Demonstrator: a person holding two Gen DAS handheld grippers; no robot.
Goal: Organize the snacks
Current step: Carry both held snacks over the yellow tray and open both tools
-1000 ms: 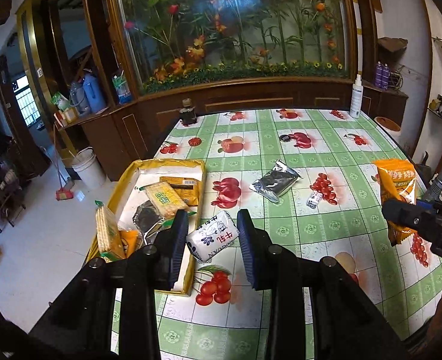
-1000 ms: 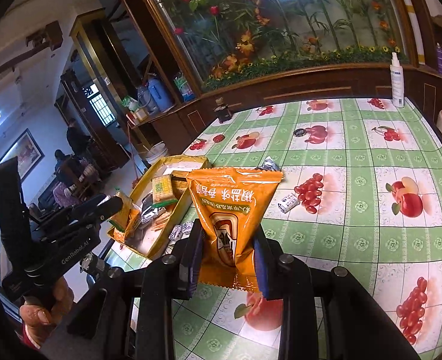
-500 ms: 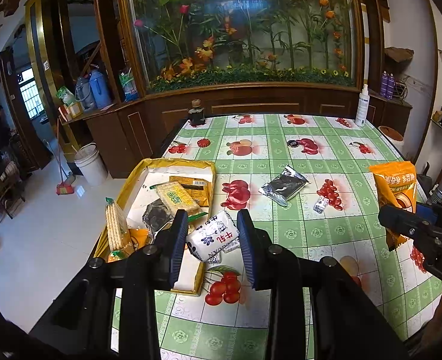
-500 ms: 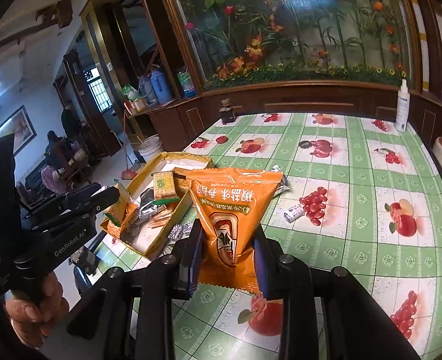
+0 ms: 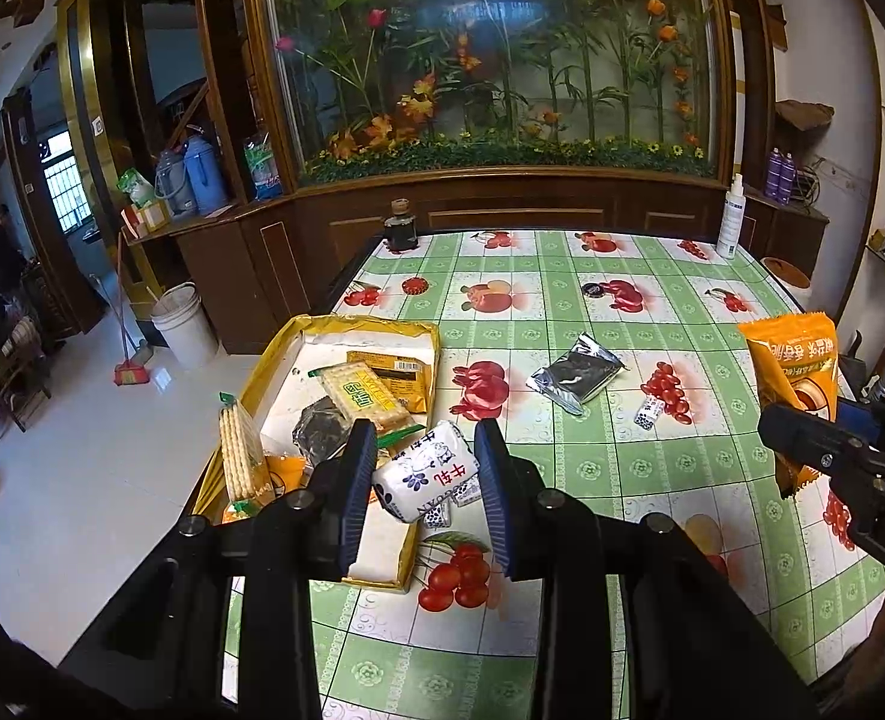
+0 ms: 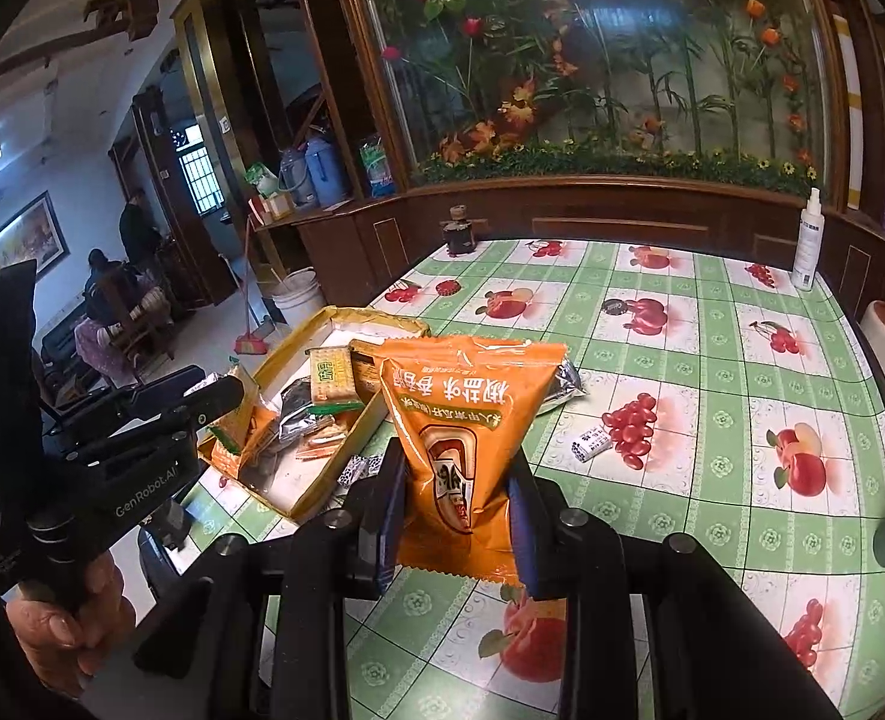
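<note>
Two grippers: the right gripper (image 6: 454, 510) has its jaws clamped on an orange bag (image 6: 463, 414); the left gripper (image 5: 424, 480) grips a white packet (image 5: 427, 471) over the counter (image 5: 652, 480).

The left gripper (image 5: 424, 483) holds a white packet (image 5: 427, 471) between its fingers (image 5: 355, 480), above the near right corner of a yellow tray (image 5: 274, 354). Biscuit packs (image 5: 361, 393) and dark wrappers lie in the tray. On the surface (image 5: 622, 462) a silver pouch (image 5: 574, 372) lies beside a small candy (image 5: 647, 411). At right, the right gripper (image 5: 832, 450) carries an orange bag (image 5: 793, 366).
</note>
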